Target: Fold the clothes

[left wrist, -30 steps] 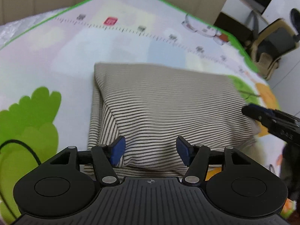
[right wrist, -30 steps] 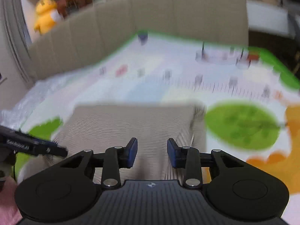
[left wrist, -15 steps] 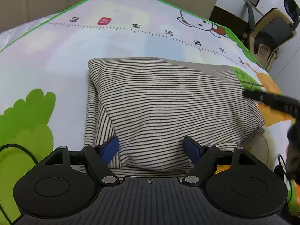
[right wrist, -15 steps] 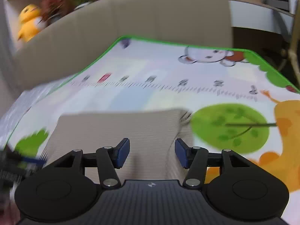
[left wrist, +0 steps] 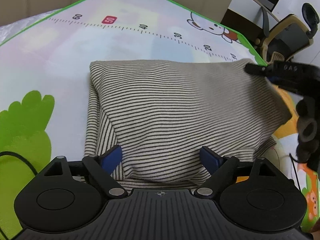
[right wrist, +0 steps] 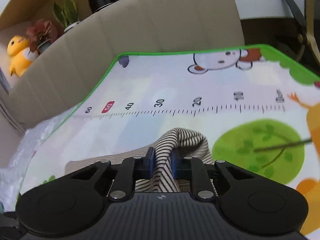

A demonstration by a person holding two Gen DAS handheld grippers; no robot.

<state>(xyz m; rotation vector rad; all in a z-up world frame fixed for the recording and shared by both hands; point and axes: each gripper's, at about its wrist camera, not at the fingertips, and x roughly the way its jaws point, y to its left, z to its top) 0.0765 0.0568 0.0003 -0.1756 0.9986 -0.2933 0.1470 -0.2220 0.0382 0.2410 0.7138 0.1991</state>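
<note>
**Right fingers pinching the shirt corner**

My right gripper (right wrist: 161, 161) was closing, its blue pads already pinching a raised fold of the striped shirt (left wrist: 180, 108) at its far right corner. My left gripper (left wrist: 161, 159) was opening wide over the shirt's near edge, its pads clear of the cloth. The shirt lay folded on the play mat (left wrist: 50, 60), in front of the beige sofa (right wrist: 140, 30)

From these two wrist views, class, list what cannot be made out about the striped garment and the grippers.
- Left wrist: striped garment near edge hidden behind left gripper.
- Left wrist: right gripper fingertips too small to separate.
- Right wrist: most of the garment hidden below the gripper body; only the pinched fold shows.
- Garment type: folded, unclear.
</note>
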